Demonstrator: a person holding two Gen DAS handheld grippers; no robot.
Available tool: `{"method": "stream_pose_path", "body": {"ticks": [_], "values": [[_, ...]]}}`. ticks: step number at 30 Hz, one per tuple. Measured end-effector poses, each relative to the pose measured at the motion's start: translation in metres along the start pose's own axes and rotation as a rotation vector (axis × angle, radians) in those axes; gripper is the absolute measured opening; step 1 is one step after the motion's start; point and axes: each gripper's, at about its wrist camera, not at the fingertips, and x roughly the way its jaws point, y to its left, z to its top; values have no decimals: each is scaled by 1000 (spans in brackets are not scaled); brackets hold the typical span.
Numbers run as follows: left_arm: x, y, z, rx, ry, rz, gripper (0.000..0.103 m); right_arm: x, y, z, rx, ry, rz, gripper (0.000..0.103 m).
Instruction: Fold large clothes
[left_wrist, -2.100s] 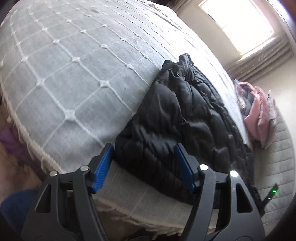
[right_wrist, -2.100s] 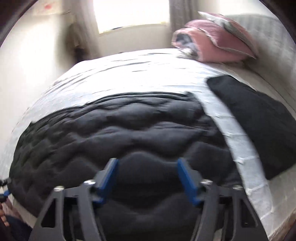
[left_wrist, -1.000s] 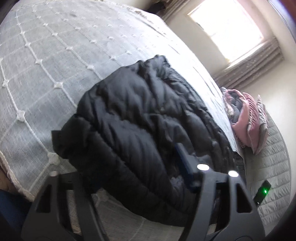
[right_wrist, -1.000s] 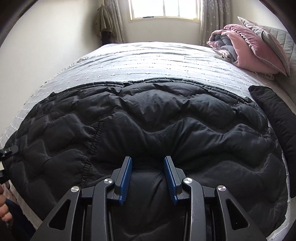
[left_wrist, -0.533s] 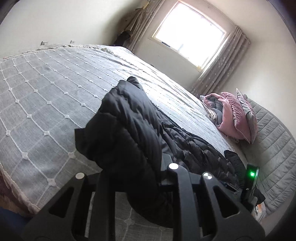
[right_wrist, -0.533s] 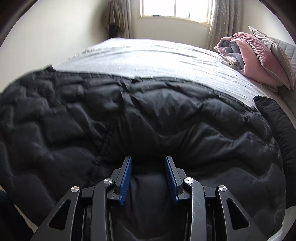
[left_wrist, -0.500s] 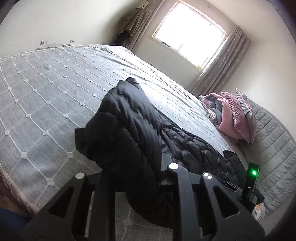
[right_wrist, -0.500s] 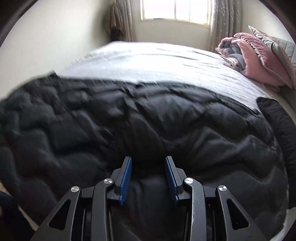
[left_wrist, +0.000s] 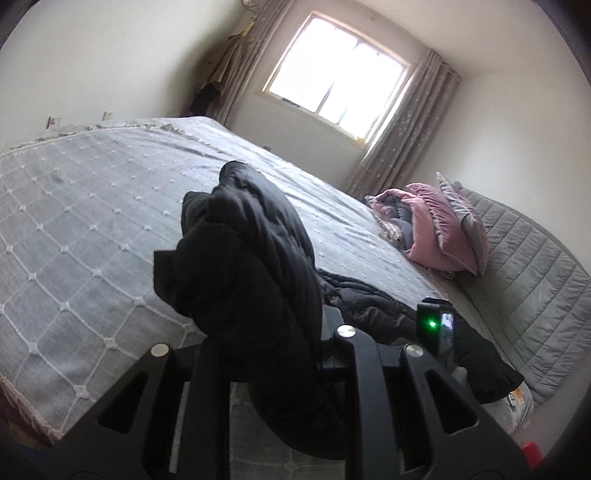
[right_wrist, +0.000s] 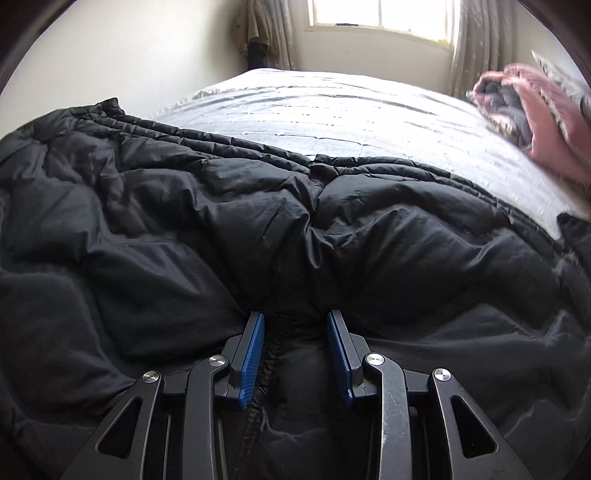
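A puffy black quilted jacket (right_wrist: 184, 221) of slick, crinkled fabric lies on the grey bed (left_wrist: 92, 221) with its stitched diamond pattern. The right tongs (right_wrist: 295, 339), blue ribbed pads, pinch its near edge. The left tongs (left_wrist: 266, 347) clamp a raised bunch, their tips buried in cloth.

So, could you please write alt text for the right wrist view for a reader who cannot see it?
The right tongs pinch a bunched edge of a black quilted jacket, which fills most of the frame and spreads across a grey bed. Behind are a bright window with curtains and a blurred pink bundle at right.
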Motion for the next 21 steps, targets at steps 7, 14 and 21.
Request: {"method": "stream_pose_path", "body": {"ticks": [7,14,21], "values": [[4,-49,12,128,-17,-78,21,4,-17,0,73,1,67,35],[10,-101,15,263,-25,-144,20,-9,-43,5,187,-8,162,36],[16,-138,9,371,-16,-171,20,-63,-122,-10,423,-94,140,36]]}}
